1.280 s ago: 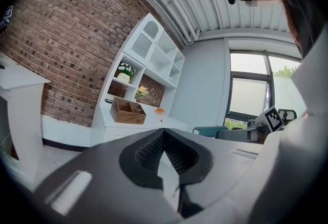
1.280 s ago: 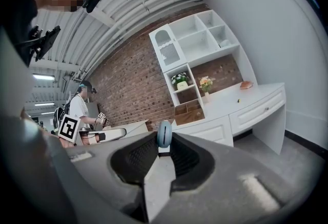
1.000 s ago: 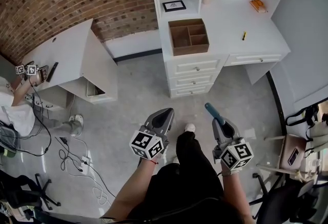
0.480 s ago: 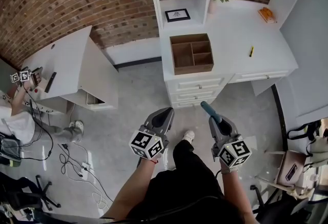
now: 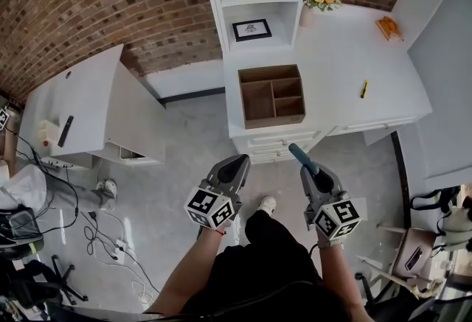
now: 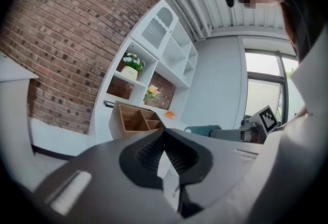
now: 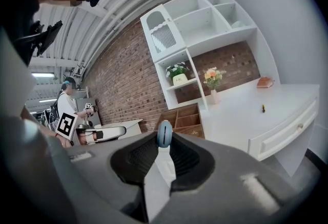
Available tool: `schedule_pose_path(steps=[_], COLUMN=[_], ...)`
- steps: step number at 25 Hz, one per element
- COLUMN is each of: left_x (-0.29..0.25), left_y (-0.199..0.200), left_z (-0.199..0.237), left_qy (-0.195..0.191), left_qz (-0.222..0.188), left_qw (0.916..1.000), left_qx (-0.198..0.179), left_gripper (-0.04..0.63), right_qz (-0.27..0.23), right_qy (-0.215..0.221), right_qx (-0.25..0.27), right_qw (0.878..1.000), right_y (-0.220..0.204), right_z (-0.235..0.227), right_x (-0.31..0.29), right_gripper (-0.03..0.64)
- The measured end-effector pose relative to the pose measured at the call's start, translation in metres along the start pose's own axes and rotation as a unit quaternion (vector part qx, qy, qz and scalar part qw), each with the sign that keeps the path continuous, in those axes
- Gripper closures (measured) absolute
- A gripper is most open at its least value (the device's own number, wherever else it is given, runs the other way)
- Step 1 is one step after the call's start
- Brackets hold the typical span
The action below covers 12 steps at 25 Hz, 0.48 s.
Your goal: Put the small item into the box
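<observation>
The white desk (image 5: 335,55) has come nearer in my head view, so I am walking up to the brown wooden box (image 5: 273,121) on it. My right gripper (image 5: 310,166) pinches the little blue stick-shaped item (image 5: 299,155), still far from the box. My left gripper (image 5: 239,163) is closed with nothing in it. I count one box, one blue item and two grippers.

head: overhead, steeply down | gripper views: low, forward | shared: box (image 5: 273,96)

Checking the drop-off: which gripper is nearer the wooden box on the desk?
Right. The right gripper, shut on the blue item, points straight at the wooden box; the left gripper is off to its left, slightly farther.
</observation>
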<state>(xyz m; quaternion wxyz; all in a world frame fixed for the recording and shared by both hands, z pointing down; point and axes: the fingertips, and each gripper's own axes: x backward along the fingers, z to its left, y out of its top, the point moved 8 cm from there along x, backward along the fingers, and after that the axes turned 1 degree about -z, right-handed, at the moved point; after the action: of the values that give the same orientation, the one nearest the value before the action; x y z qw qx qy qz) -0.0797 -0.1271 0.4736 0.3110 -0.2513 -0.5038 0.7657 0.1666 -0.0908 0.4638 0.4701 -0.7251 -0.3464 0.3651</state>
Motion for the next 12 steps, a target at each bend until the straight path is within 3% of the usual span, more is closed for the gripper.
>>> schedule_pose_path(steps=[12], left_x=[-0.054], left_y=[0.011], left_z=[0.040], left_qy=[0.008], left_qz=[0.001], left_qw=[1.0000], left_qx=[-0.006], left_gripper=[0.592], right_qz=[0.039], right_qy=[-0.011], right_qx=[0.055], right_qw=[0.998], right_y=[0.017], right_z=[-0.041], right_x=[-0.053], right_gripper=[0.549])
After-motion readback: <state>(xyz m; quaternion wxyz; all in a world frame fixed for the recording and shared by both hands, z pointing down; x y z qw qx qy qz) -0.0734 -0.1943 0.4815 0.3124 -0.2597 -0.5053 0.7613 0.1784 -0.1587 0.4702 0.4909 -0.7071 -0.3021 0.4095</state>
